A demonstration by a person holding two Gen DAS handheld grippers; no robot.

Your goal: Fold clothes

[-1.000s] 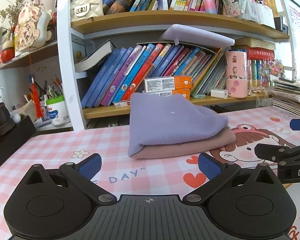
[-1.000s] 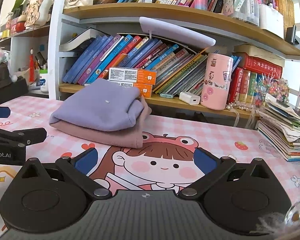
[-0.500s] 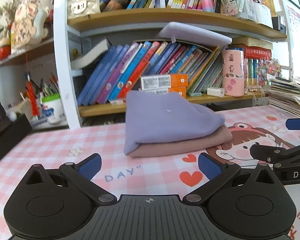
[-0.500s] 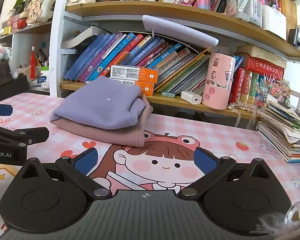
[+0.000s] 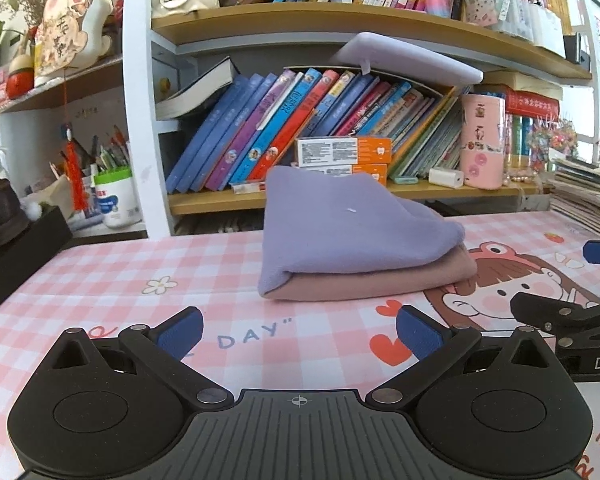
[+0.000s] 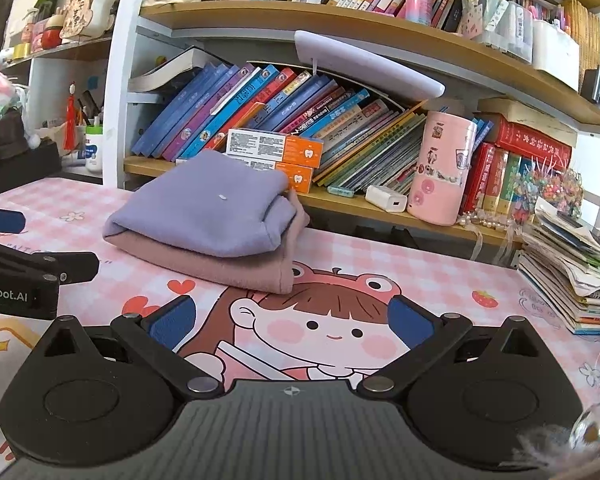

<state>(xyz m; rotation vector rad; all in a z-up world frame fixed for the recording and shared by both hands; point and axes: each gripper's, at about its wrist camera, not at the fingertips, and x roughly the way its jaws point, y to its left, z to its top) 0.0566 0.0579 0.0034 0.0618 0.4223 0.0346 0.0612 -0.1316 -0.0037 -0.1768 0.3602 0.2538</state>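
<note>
Clothes: lilac garment (image 5: pixel 340 224) folded atop pink garment (image 5: pixel 380 280), stacked on pink checked mat (image 5: pixel 140 264).
Left gripper (image 5: pixel 298 330): spread wide, empty, short of the stack.
Right gripper (image 6: pixel 292 320): spread wide, empty, stack ahead-left.

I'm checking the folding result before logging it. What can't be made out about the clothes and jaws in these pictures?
- Purple garment on pink garment: both views show only the front and top; the far side, and any sleeves or collar, are folded out of sight.
- What kind of garments they are: cannot tell.
- Right gripper, left wrist view: cut off by the right edge.
- Left gripper, right wrist view: cut off by the left edge.
</note>
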